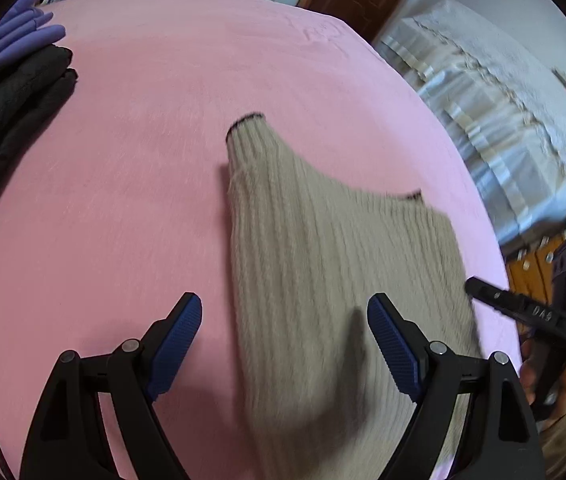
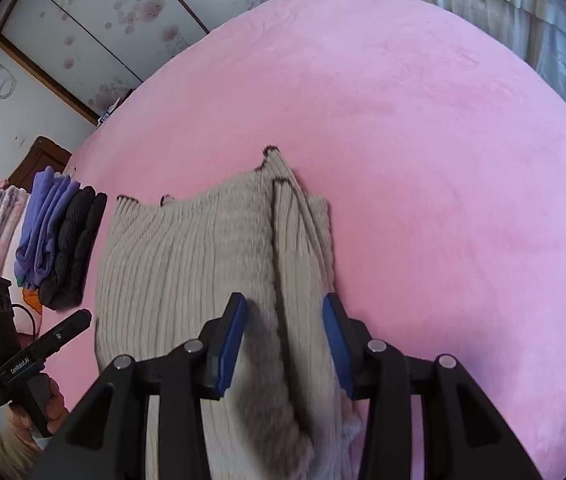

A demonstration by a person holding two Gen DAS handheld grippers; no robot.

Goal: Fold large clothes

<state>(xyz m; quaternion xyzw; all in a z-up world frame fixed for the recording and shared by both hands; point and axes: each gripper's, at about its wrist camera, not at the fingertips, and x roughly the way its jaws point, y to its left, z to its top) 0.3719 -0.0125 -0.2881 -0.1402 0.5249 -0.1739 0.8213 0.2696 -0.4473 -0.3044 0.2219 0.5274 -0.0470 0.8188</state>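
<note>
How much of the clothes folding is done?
Done: a purple and black pile is stacked on the pink bed. In hand: the beige sweater has one sleeve folded over; both the left gripper and right gripper are open above it. Left: finishing the sweater.

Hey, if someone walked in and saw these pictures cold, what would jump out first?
The beige ribbed sweater lying partly folded in the middle of the big pink bedspread. Next, the stack of folded purple and black clothes at the bed's left edge in the left wrist view.
</note>
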